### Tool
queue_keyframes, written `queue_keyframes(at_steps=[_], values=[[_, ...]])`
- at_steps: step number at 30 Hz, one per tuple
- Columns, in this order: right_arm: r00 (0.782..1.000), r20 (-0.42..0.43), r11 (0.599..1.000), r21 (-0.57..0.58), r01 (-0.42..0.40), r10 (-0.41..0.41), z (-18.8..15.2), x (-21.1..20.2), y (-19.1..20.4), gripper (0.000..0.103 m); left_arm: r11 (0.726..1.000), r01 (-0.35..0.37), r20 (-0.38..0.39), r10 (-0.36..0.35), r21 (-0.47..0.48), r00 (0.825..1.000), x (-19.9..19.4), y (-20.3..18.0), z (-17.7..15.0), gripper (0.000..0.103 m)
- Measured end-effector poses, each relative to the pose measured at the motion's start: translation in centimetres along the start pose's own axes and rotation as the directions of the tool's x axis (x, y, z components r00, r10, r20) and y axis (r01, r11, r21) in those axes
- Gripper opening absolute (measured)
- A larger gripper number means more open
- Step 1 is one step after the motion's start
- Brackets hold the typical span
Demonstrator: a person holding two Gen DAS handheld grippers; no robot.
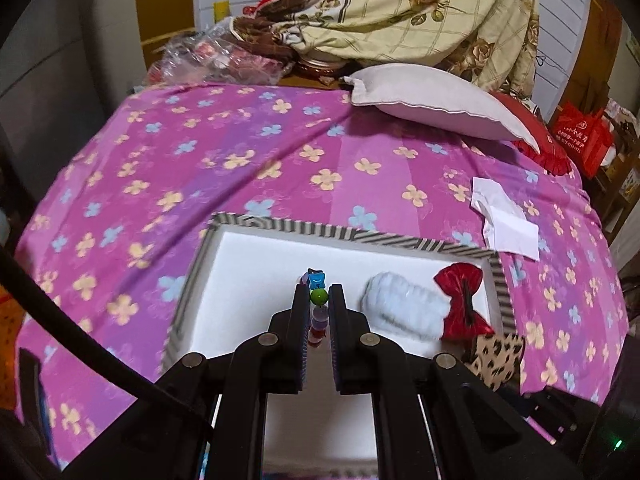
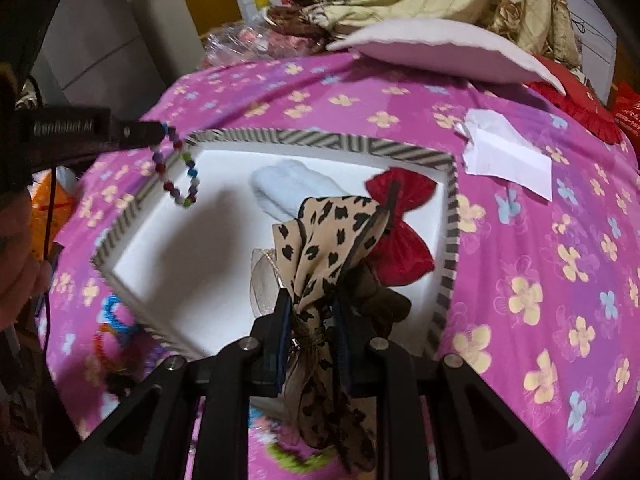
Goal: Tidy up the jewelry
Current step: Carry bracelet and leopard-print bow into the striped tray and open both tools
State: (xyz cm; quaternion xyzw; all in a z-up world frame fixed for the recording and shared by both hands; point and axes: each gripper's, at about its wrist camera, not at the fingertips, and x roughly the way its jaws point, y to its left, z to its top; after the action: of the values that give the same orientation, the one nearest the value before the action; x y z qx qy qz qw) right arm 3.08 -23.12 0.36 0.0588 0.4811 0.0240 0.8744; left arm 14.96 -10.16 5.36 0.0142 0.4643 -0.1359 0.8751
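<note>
Fingers [image 1: 318, 286] of the left gripper [image 1: 318, 300] pinch a bead bracelet [image 2: 178, 168]. They are almost shut on it. The bracelet hangs down in a loop over the near-left corner of the striped box [image 2: 320, 142], just above the white bottom. I think it goes straight down into the box next. The left gripper is the nearer one to that empty part.

The right gripper [image 2: 310, 320] squeezes a leopard bow [image 2: 332, 236] tight, and the bow stands up over the box's right side. Inside the box lie a red bow [image 2: 402, 236] and a pale blue fluffy band [image 2: 288, 190]. The box sits on a pink flower bed [image 2: 520, 280].
</note>
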Motion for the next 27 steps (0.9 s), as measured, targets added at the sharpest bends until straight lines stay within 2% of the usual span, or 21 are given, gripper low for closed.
queue_keyframes(at_steps=[4, 7, 10, 13, 15, 16, 20, 22, 27], values=[[0.999, -0.031, 1.0, -0.01, 0.026, -0.026, 0.0, 1.4, -0.1, 0.021, 0.999, -0.011, -0.042, 0.009, -0.038, 0.999, 3.0, 0.8, 0.7, 0.019], [0.998, -0.065, 1.0, -0.016, 0.009, -0.01, -0.3, 2.6, 0.0, 0.021, 0.996, -0.032, -0.093, 0.024, -0.081, 0.995, 5.5, 2.1, 0.3, 0.019], [0.998, -0.063, 1.0, -0.02, 0.001, -0.002, -0.3, 3.1, 0.0, 0.022, 0.993, -0.069, -0.132, 0.057, -0.094, 0.99, 7.5, 3.2, -0.3, 0.019], [0.998, -0.053, 0.999, 0.002, -0.032, 0.032, -0.1, 3.0, -0.1, 0.03, 0.992, -0.086, -0.148, 0.072, -0.094, 0.986, 8.4, 3.8, -0.8, 0.019], [0.998, -0.043, 0.999, 0.01, -0.047, 0.047, -0.1, 2.7, 0.1, 0.039, 0.991, -0.091, -0.146, 0.076, -0.102, 0.986, 8.6, 4.2, -0.9, 0.019], [0.998, -0.034, 0.999, 0.008, -0.05, 0.05, -0.1, 2.3, 0.3, 0.04, 0.99, -0.09, -0.146, 0.074, -0.106, 0.987, 8.6, 4.3, -0.9, 0.02], [0.997, 0.008, 0.997, 0.022, -0.076, 0.076, -0.2, 0.9, 0.5, 0.05, 0.992, -0.088, -0.15, 0.074, -0.091, 0.986, 8.3, 4.2, -1.1, 0.034], [0.997, 0.024, 0.996, 0.037, -0.081, 0.08, -0.3, 0.2, 0.4, 0.052, 0.992, -0.092, -0.144, 0.08, -0.081, 0.986, 7.7, 4.0, -1.4, 0.038], [0.995, 0.051, 0.993, 0.065, -0.095, 0.091, -0.7, -1.1, 0.2, 0.053, 0.991, -0.094, -0.135, 0.081, -0.092, 0.987, 6.3, 4.3, -2.2, 0.039]])
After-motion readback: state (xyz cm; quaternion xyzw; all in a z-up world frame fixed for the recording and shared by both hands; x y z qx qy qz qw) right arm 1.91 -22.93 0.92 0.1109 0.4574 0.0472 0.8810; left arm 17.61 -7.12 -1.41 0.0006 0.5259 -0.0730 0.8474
